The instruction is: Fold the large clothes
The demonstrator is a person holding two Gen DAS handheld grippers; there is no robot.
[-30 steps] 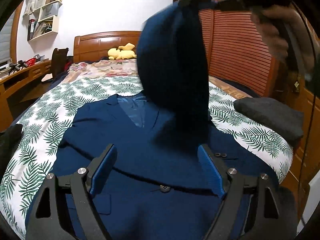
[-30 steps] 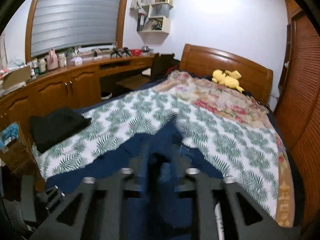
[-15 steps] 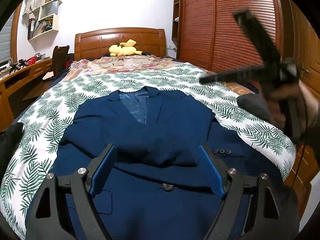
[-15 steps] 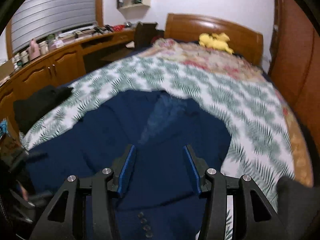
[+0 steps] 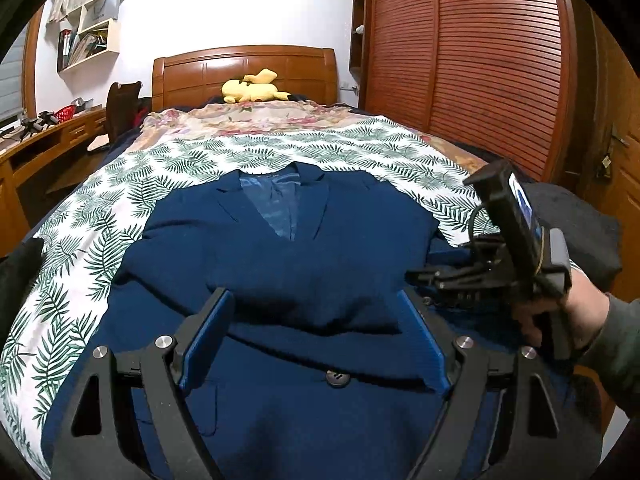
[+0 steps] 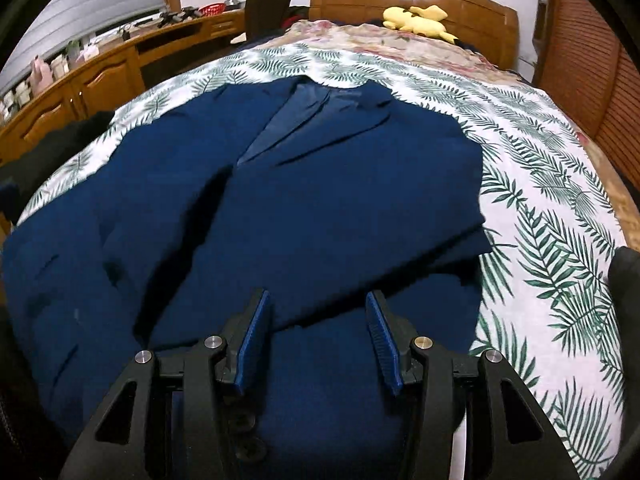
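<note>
A navy blue suit jacket [image 5: 280, 248] lies face up on the leaf-print bedsheet [image 5: 80, 248], collar toward the headboard. One sleeve [image 6: 340, 240] is laid across its chest. My left gripper [image 5: 314, 296] hovers open over the jacket's lower front, above a button [image 5: 338, 378], with nothing between its blue pads. My right gripper [image 6: 316, 296] is low over the jacket's right side, open and holding nothing. In the left wrist view that right gripper [image 5: 428, 266] reaches in from the right, held by a hand [image 5: 576, 308].
A yellow plush toy [image 5: 252, 88] lies by the wooden headboard [image 5: 240, 68]. A dark folded garment [image 5: 572, 224] sits at the bed's right edge, another dark one [image 5: 16, 276] at the left. A slatted wardrobe [image 5: 460, 60] stands right, a desk [image 6: 100, 80] left.
The right gripper held the sleeve high, let it drop across the jacket's chest, opened, and sank to the jacket's right side. The left gripper stayed put.
</note>
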